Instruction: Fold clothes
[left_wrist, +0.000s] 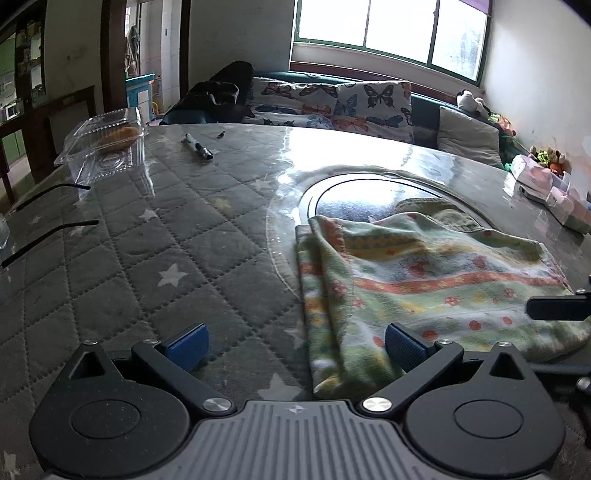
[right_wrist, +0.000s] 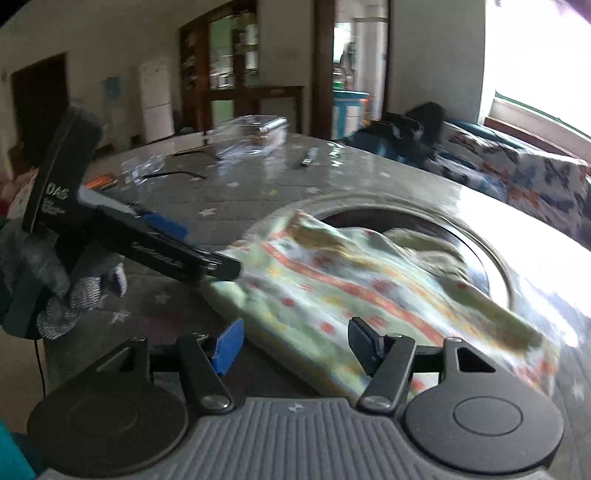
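Left wrist view: the left gripper hangs low over the bench with its jaws spread wide, empty — its right blue pad sits over the near edge of the patterned cloth, which lies folded on the quilted cover and partly over a round glass plate. A clear plastic box stands far left.

Right wrist view: the right gripper is also open, holding nothing, just before the blurred cloth; the left gripper reaches to its far edge.
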